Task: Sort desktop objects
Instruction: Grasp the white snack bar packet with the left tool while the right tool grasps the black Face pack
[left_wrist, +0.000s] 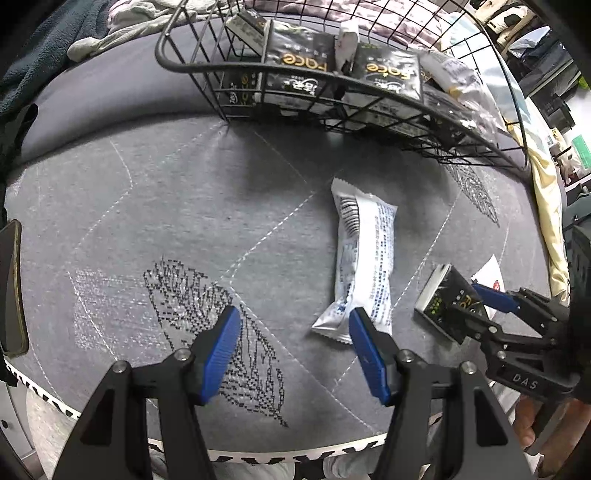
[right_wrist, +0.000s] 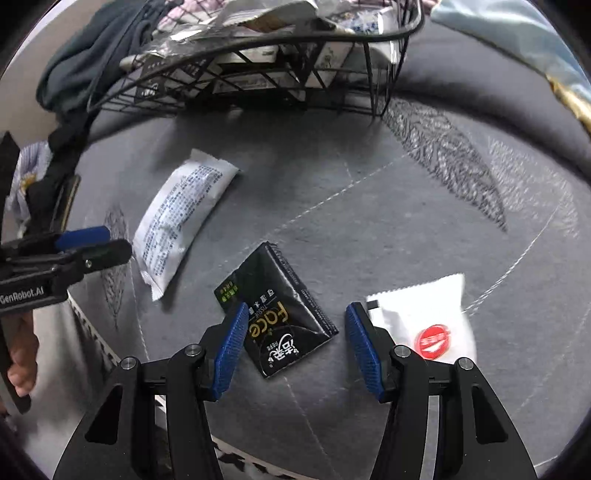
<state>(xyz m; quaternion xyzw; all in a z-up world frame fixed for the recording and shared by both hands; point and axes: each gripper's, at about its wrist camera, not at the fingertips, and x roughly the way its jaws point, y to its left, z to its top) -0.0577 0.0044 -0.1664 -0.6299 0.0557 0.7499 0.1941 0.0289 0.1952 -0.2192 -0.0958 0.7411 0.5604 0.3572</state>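
A black "Face" tissue pack (right_wrist: 275, 314) lies on the grey cushion between the open fingers of my right gripper (right_wrist: 295, 328), which hovers just above it; it also shows in the left wrist view (left_wrist: 448, 301). A white snack packet (left_wrist: 364, 254) lies flat in the middle; it also shows in the right wrist view (right_wrist: 181, 218). My left gripper (left_wrist: 293, 334) is open and empty, its right finger at the packet's near end. A small white sachet with a red dot (right_wrist: 424, 321) lies right of the tissue pack. The black wire basket (left_wrist: 207, 70) at the back holds more tissue packs.
A dark phone (left_wrist: 11, 288) lies at the cushion's left edge. Clothes and bedding are heaped behind the basket (right_wrist: 376, 92). The cushion's patterned front edge (left_wrist: 258, 448) runs close under both grippers. A yellow cloth (left_wrist: 546, 206) hangs at the right.
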